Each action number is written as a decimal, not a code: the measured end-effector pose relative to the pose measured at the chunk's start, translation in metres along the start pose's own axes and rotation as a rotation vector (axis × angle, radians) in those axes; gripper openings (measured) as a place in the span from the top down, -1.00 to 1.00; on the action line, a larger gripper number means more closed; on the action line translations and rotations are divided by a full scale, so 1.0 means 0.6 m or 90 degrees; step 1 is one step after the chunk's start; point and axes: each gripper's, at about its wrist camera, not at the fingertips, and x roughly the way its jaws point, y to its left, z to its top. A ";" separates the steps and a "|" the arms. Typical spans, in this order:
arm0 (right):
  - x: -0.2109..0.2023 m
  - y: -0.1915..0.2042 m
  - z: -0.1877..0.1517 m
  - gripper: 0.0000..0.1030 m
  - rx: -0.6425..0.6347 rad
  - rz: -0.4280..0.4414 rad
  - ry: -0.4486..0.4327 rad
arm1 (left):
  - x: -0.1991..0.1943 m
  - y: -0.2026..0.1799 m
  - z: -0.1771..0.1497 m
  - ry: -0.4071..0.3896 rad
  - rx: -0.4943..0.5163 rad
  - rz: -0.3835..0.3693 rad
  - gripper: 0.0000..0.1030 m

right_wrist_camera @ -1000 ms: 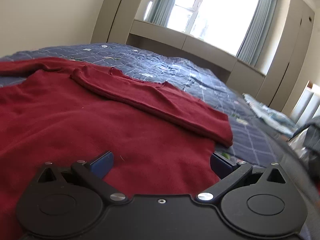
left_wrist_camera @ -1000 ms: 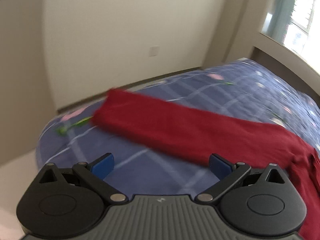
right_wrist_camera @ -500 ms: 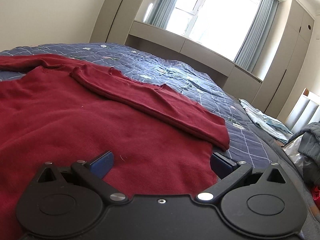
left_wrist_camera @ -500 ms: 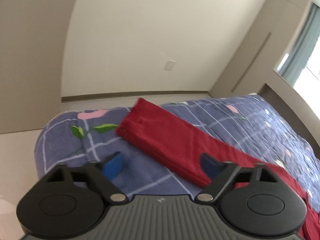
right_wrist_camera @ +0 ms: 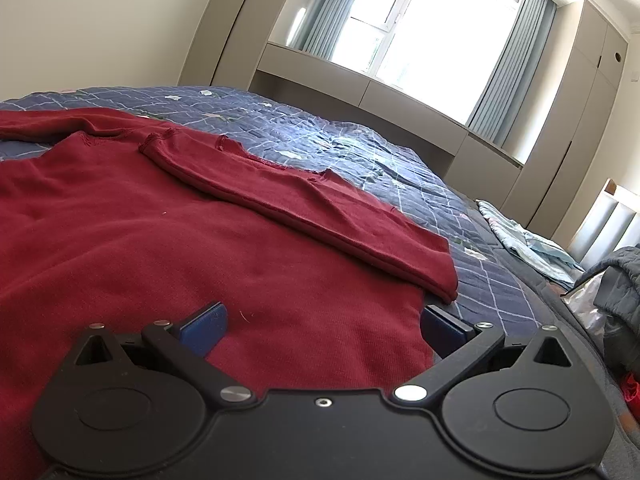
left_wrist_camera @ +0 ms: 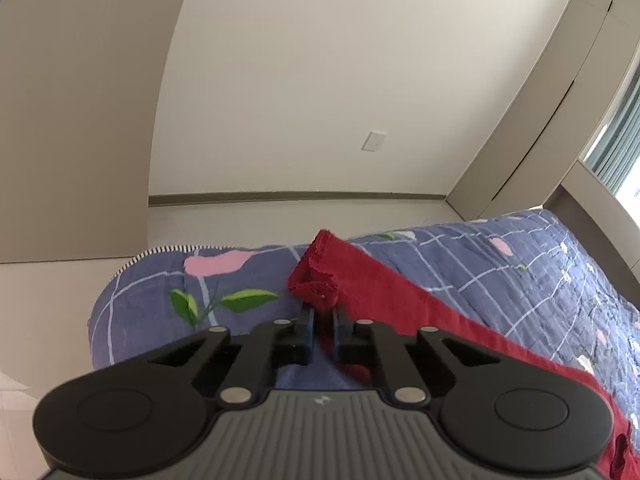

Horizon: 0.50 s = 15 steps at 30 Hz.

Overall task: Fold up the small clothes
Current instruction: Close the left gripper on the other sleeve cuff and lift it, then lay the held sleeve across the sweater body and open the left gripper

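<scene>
A dark red sweater (right_wrist_camera: 120,240) lies spread on the blue patterned bed (right_wrist_camera: 340,148). One long sleeve (left_wrist_camera: 400,300) runs across the quilt toward the bed's corner. My left gripper (left_wrist_camera: 322,320) is shut on the cuff (left_wrist_camera: 316,284) of that sleeve, which bunches up between the blue pads. The other sleeve (right_wrist_camera: 304,204) lies folded across the sweater's body. My right gripper (right_wrist_camera: 320,322) is open and empty, low over the sweater's lower edge, with its fingers on either side of the cloth.
The bed's corner and edge (left_wrist_camera: 120,280) drop to a pale floor on the left. A light blue garment (right_wrist_camera: 528,244) and dark grey clothing (right_wrist_camera: 616,280) lie at the bed's right side. A window (right_wrist_camera: 420,28) and cabinets stand behind.
My left gripper moved along the sleeve to its cuff and closed on it; the cuff now bunches up between the pads. My right gripper has barely moved and stays open.
</scene>
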 end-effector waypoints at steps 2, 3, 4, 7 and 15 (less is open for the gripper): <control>0.000 0.001 0.000 -0.99 -0.001 -0.002 0.000 | -0.005 -0.009 0.005 -0.012 0.005 -0.010 0.89; 0.000 0.001 0.000 -0.99 -0.001 -0.002 0.000 | -0.007 -0.016 0.010 -0.020 0.012 -0.014 0.89; 0.000 0.002 0.000 -0.99 0.000 -0.002 0.000 | -0.010 -0.028 0.017 -0.030 0.023 -0.018 0.90; 0.002 0.000 0.001 -0.99 0.002 0.000 0.002 | -0.021 -0.067 0.042 -0.059 0.051 -0.042 0.90; 0.001 0.000 0.001 -0.99 0.006 0.002 0.003 | -0.075 -0.252 0.094 -0.141 0.142 -0.169 0.90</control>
